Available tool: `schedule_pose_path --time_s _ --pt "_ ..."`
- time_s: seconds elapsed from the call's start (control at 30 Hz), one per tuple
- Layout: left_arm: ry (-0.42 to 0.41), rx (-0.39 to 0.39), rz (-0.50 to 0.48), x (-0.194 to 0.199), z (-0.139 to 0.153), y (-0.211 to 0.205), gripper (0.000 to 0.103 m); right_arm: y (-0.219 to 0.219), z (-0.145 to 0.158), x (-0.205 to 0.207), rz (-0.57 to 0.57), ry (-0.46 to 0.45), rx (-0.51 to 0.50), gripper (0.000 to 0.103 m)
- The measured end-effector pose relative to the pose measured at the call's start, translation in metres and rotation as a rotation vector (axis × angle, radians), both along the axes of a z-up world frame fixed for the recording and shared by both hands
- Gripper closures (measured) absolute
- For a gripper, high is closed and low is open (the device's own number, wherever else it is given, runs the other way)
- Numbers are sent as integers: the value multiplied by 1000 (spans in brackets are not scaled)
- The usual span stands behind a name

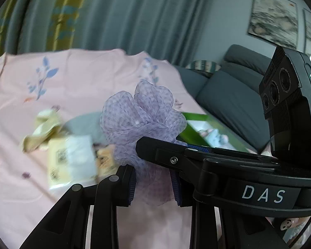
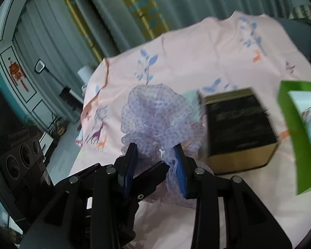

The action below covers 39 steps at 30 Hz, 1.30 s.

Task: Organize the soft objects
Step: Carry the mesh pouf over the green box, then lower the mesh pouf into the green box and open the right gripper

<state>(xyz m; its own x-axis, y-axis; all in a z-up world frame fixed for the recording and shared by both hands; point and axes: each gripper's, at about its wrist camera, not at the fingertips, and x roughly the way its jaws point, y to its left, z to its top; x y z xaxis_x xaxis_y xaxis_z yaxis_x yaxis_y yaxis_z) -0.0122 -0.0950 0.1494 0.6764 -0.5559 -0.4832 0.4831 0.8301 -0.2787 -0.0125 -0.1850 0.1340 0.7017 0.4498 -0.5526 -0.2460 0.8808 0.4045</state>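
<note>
- Left claw [image 1: 153,183] clenched on a lilac mesh scrunchie [image 1: 143,120]; the gauzy dotted fabric is pinched between both blue pads and puffs out above the fingertips.
- Right claw [image 2: 157,166] also grasping the same lilac mesh scrunchie [image 2: 159,116]; fabric bunches between its blue pads, with the left claw's black finger poking in between them from lower left.
- Both claws grip the scrunchie at the same spot, held up off the surface, above the pink sheet [image 1: 83,76].
- Pink sheet printed with blue leaves and small deer covers the surface; whether a bed or a desk lies under it, cannot tell.
- Black box with gold sides [image 2: 238,128] sits on the sheet just right of the scrunchie in the right wrist view; closed, contents not visible.
- Green box [image 2: 288,137] at the far right, with a picture panel on its face; contents cannot be told. Same green box [image 1: 199,130] shows behind the scrunchie in the left wrist view.
- Left wrist view: a cream cloth [image 1: 41,132] lies crumpled on the sheet, a clear-wrapped packet with QR codes [image 1: 72,159] just beside it, a grey-green patch [image 1: 83,124] behind; all blurred.
- Grey sofa [image 1: 234,95] to the right, teal curtain with yellow band [image 1: 114,16] behind.
- Camera block of the right claw's rig [image 1: 288,95] is at the right edge of the left wrist view.
</note>
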Motion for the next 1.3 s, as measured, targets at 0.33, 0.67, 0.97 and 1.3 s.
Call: schedule_pose_path --time_s 0.33,0.67,0.97,1.3 --pt "-73 25 -147 10 24 -92 74 -85 27 -20 -180 -102 -24 66" --pt "-31 74 -285 35 10 -188 74 -167 9 -20 -375 -53 0 66" --pt "38 129 -422 47 -17 -271 74 -238 -22 -21 -583 40 64 66" --pt "116 171 -492 52 -42 -324 74 -287 -50 -32 -742 116 139 68"
